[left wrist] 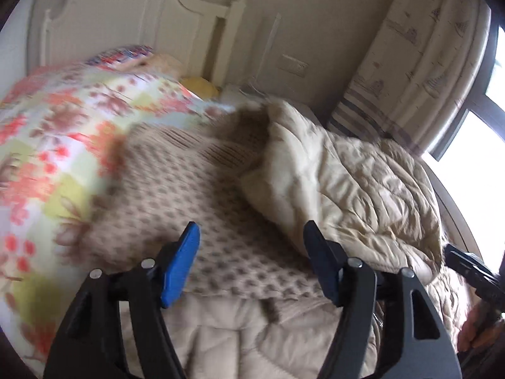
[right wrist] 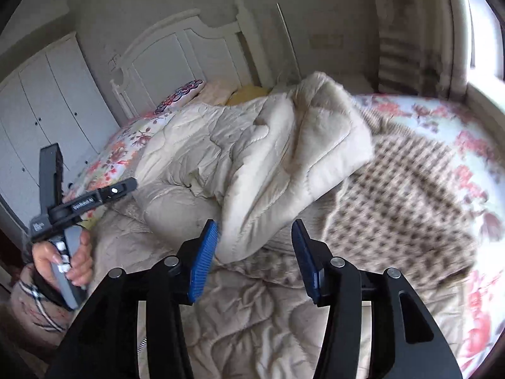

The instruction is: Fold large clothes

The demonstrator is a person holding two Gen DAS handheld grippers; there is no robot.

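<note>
1. White carved headboard [right wrist: 176, 53] against a plain beige wall [left wrist: 284, 6].
2. White wardrobe [right wrist: 41, 101] beside the bed.
3. Dark-framed window [left wrist: 483, 101], bright daylight; patterned curtain [left wrist: 419, 50].

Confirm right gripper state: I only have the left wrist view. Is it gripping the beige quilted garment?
Observer: No. The right gripper is open, with nothing clamped.
Operator: Where's the garment relative to it?
Observer: A folded-over flap of the beige quilted garment ends just ahead of the jaws, beside the one at picture left.
Operator: Anything off to the side I can't see?
Observer: A white wardrobe stands beside the headboard, at picture left in the right wrist view.
</note>
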